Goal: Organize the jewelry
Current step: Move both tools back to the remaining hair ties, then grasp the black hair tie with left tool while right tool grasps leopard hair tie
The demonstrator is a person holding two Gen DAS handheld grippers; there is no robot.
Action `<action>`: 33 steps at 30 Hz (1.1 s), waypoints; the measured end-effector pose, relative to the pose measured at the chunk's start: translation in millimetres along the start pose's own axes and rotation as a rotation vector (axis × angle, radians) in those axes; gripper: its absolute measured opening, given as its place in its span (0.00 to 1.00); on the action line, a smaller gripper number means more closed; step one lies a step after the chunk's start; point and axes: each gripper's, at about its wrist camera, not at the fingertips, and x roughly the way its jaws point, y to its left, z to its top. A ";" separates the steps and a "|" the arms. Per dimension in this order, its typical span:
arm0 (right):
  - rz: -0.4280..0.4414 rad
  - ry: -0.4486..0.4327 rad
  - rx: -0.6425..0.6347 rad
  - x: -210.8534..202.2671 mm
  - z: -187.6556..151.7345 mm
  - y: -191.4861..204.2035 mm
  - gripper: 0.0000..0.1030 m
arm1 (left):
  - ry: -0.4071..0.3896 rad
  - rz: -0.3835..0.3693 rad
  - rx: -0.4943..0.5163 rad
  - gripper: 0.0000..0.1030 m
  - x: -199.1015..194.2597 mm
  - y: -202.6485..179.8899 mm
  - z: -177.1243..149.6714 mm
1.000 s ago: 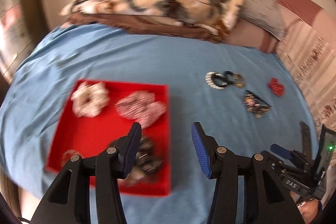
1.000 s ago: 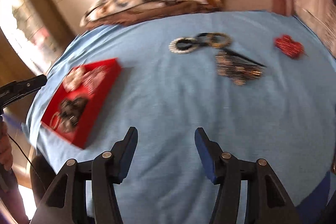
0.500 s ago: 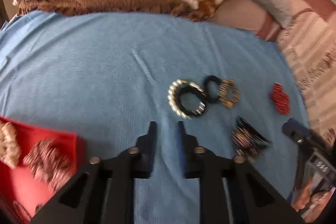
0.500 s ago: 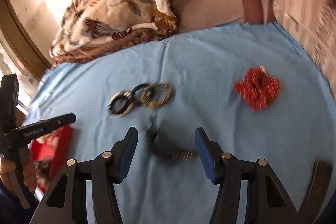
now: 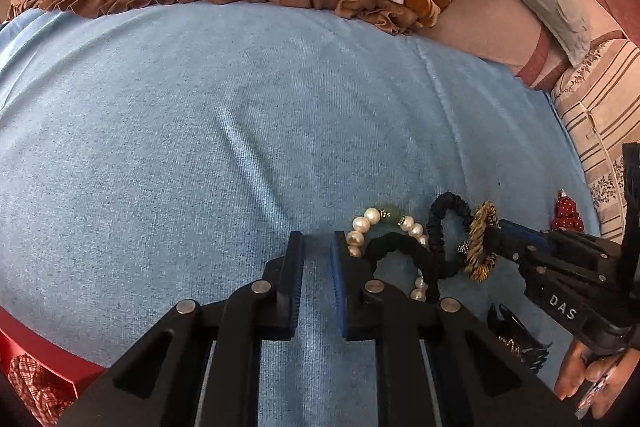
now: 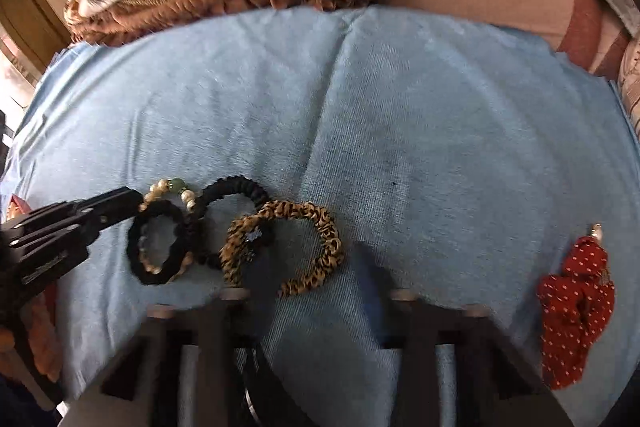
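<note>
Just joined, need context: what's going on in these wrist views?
A person works two claws over a blue sheet, sorting jewelry and hair ties. The left claw is nearly shut with only sheet between its fingers, its tip beside the pearl bracelet. The right claw is closing on the leopard-print scrunchie, apparently pinching it. Two black scrunchies overlap that cluster; the red dotted scrunchie lies apart. A red tray corner shows at the left.
</note>
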 end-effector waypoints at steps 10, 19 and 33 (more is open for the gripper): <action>0.058 -0.099 0.005 -55.6 -23.2 8.3 0.09 | 0.056 -0.039 0.158 0.00 -11.9 -29.6 -38.7; 0.164 -0.234 -0.028 -136.4 -108.8 31.1 0.09 | -0.021 -0.065 0.182 0.00 -89.5 -20.1 -86.0; 0.410 -0.217 0.230 -68.2 -199.6 25.9 0.09 | -0.004 -0.005 0.169 0.34 -25.5 -39.3 -33.7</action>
